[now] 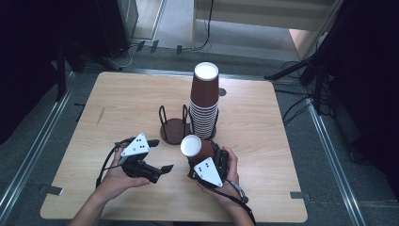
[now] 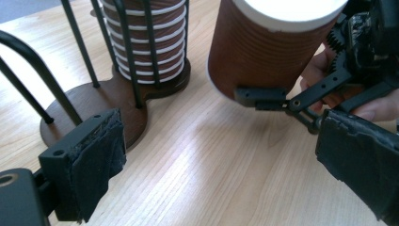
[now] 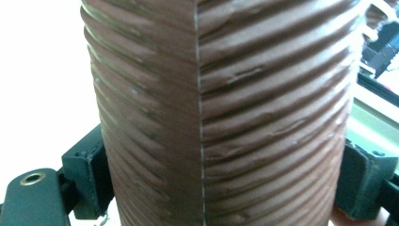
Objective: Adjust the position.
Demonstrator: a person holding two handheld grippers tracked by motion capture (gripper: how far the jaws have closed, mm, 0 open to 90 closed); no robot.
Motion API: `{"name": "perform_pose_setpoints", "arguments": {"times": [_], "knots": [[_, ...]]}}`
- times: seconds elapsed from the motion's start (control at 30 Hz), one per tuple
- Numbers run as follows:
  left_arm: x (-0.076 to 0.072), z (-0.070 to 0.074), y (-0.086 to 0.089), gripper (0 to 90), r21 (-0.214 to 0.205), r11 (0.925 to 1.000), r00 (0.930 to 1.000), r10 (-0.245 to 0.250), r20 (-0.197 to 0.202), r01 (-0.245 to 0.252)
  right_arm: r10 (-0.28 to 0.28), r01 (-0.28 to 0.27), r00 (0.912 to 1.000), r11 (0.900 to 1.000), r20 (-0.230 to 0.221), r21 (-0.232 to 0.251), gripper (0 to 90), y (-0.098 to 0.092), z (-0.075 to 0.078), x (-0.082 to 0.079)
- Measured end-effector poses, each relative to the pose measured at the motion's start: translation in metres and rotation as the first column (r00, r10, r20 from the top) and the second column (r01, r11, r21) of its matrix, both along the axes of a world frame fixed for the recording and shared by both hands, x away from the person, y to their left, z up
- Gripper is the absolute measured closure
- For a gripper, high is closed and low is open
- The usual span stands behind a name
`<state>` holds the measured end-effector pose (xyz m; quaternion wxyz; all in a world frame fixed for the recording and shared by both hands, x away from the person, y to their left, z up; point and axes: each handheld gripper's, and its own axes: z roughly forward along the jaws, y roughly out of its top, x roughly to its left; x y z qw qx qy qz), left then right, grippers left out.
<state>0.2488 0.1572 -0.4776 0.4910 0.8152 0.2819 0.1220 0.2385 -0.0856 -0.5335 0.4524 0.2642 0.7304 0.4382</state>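
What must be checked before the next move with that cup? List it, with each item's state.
1. Right claw gripping the cup: ok, its jaws press the ribbed wall on both sides in the right gripper view.
2. Left claw free: ok, jaws apart with nothing between them.
3. Holder's left post ring free for a cup: ok, bare base.
4. Stack seated in the holder's right ring: ok, upright.
5. Cup undamaged: cannot tell; small dents show in the ribs.
6. Path from cup to holder: ok, bare table between them.
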Motion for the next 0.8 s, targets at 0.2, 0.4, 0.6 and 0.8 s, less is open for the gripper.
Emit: {"name": "perform_pose_setpoints", "arguments": {"times": [0.2,0.4,0.6,0.8], "knots": [[-0.002,0.000,-0.004,2.8,0.004,0.9999,0.9999,-0.016,0.003,0.016,0.051,-0.051,0.9987,0.9986,0.003,-0.017,12.0,0.007,-0.001,-0.004],[-0.005,0.000,-0.007,3.4,0.021,0.9991,0.9993,-0.037,0.011,0.036,0.064,-0.063,0.9980,0.9973,-0.001,-0.038,12.0,0.011,-0.004,-0.006],[-0.007,-0.001,-0.011,4.9,0.050,0.9974,0.9980,-0.054,0.032,0.052,0.093,-0.093,0.9957,0.9936,-0.004,-0.064,12.0,0.017,-0.007,-0.008],[-0.009,-0.001,-0.012,6.4,0.056,0.9955,0.9964,-0.079,0.033,0.077,0.136,-0.136,0.9906,0.9872,-0.008,-0.082,12.0,0.022,-0.009,-0.013]]}}
